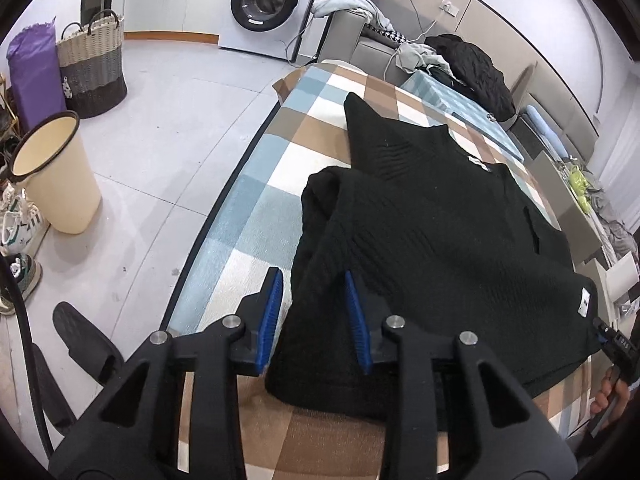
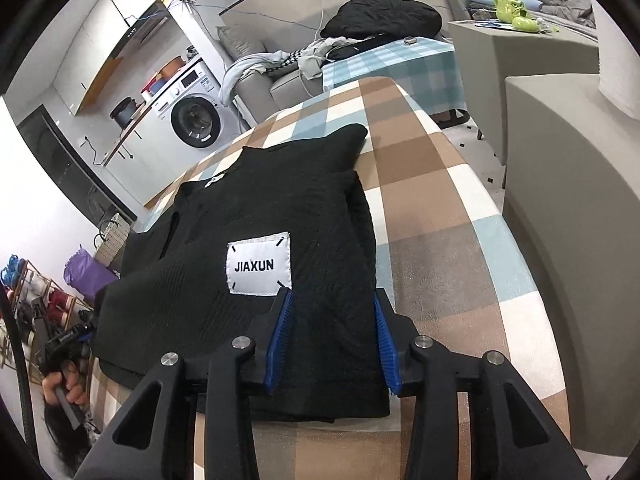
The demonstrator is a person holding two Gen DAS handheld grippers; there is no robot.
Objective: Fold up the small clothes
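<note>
- Left wrist view: left gripper (image 1: pixel 314 320) spread wide over the near edge of the black sweater (image 1: pixel 432 232), lying on the checked table (image 1: pixel 256 184)
- Right gripper (image 2: pixel 334 338) likewise spread, straddling the sweater's hem below its white label (image 2: pixel 259 265)

A white front-loading washing machine (image 1: pixel 276 4) stands against the far wall and serves as the landmark. To its left on the grey floor sits a woven laundry basket (image 1: pixel 94 66) with dark handles, and just left of that basket leans a purple bag (image 1: pixel 34 74). Nearer than the basket stands a cream waste bin (image 1: pixel 56 172) with a dark rim, with sneakers (image 1: pixel 18 224) beside it. To the right of the washing machine is a grey sofa (image 1: pixel 360 46) strewn with pale clothes, and further right a black padded jacket (image 1: pixel 476 68) lies heaped. A green figurine (image 2: pixel 514 12) sits on a beige cabinet, well apart from the machine.
</note>
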